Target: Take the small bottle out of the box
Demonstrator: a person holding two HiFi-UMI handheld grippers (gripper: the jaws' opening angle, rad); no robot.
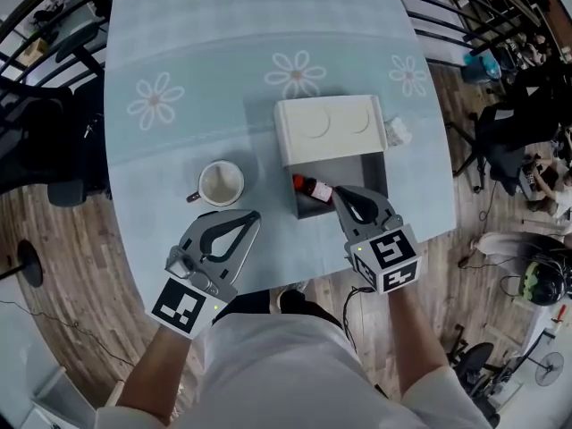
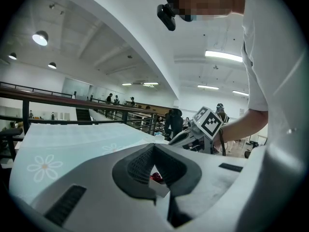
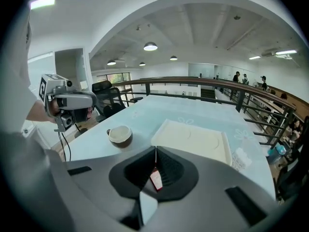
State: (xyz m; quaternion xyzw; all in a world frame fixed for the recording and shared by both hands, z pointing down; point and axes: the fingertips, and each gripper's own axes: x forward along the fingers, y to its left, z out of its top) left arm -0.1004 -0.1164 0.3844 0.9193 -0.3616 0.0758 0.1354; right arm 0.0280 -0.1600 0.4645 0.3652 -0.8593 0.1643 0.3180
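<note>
Small bottle (image 1: 313,188), red-capped, its white label too small to read, lies in the open box (image 1: 374,170), just beyond the closed fingers of the right gripper (image 1: 338,193). Fingers of the left gripper (image 1: 256,214) are together too, beside the white mug (image 1: 221,184) on the daisy-printed surface (image 1: 179,61).

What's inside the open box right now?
A small bottle with a red cap lies on its side in the box. The right gripper, shut, reaches over the near edge and hides the part of the interior beneath it.
</note>
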